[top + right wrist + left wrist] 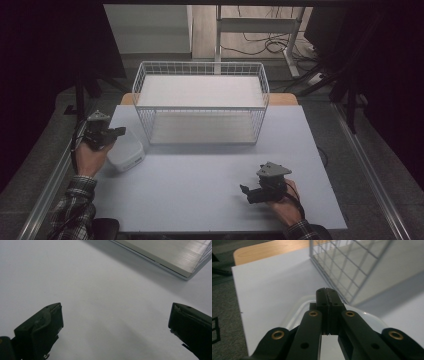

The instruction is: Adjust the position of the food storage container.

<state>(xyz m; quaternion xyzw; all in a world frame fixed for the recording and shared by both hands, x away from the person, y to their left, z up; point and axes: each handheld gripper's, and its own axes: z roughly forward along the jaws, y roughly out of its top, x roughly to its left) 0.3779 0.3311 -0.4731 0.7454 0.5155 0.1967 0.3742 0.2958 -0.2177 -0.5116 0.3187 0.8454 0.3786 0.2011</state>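
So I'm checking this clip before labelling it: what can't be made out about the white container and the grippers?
- White container: contents unclear; in the left gripper view the shut left gripper covers its middle.
- Whether that gripper touches the container: undecidable in the high view.
- Wire basket: cut off by the edges of both gripper views.
- Right gripper: jaws open, bodies cut off by the frame bottom.

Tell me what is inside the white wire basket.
The wire basket holds a pale flat board laid across its upper part, with another pale panel at its bottom. The board hides part of the space beneath it, so I cannot tell whether anything small lies there.
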